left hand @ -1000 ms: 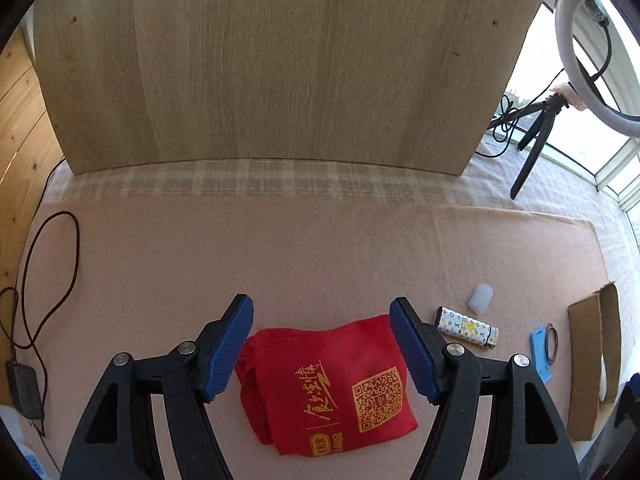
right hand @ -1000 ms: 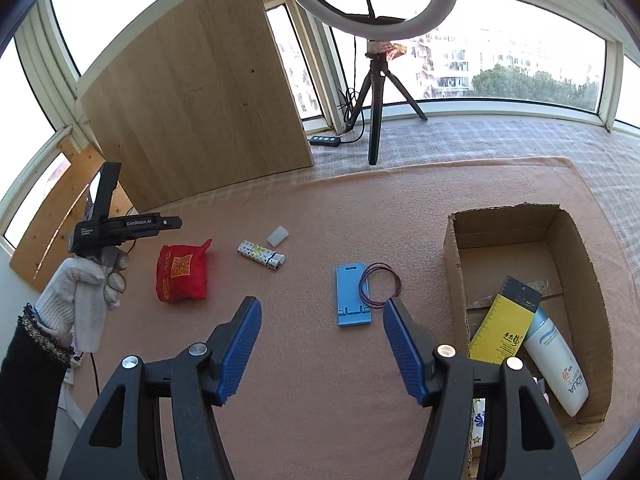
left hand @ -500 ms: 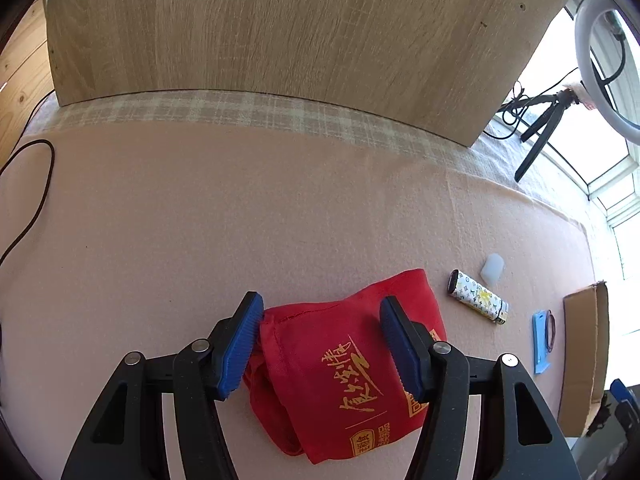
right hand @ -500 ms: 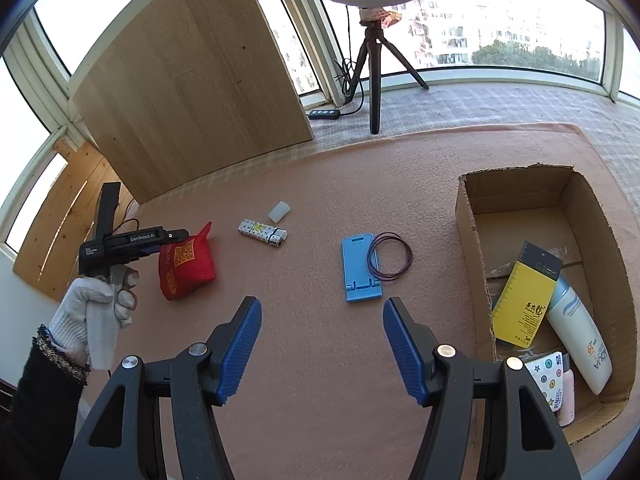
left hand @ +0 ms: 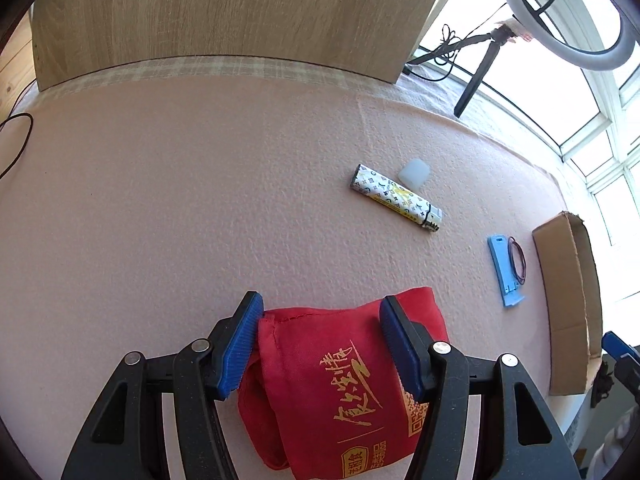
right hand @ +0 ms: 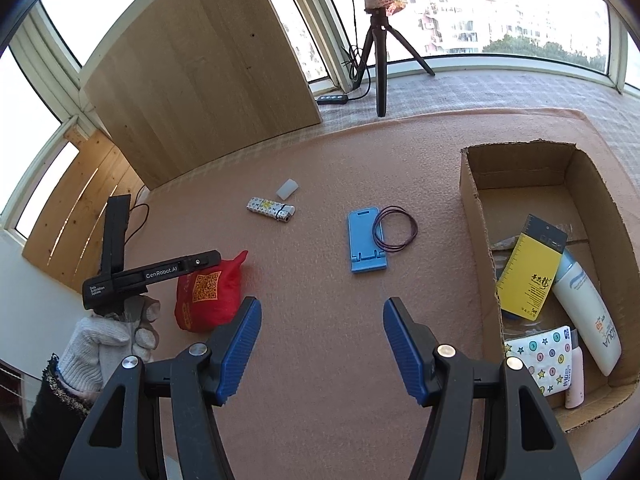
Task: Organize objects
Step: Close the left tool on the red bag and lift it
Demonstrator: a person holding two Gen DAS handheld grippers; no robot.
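Red bag [left hand: 344,384] lies on pink mat [left hand: 200,184], between the left tongs [left hand: 320,344]; jaws half-open, pads flanking it, grip uncertain. Right tongs [right hand: 322,344] wide open, empty. Lighter [left hand: 396,198], blue stand [right hand: 366,240] beyond; box [right hand: 476,216] right.

I see a wooden board [right hand: 200,80] leaning upper left. A ring light tripod [right hand: 380,56] stands top centre. Windows [right hand: 500,12] run behind it.

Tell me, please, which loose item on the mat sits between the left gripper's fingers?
The red pouch; the left gripper straddles it, unlike the lighter.
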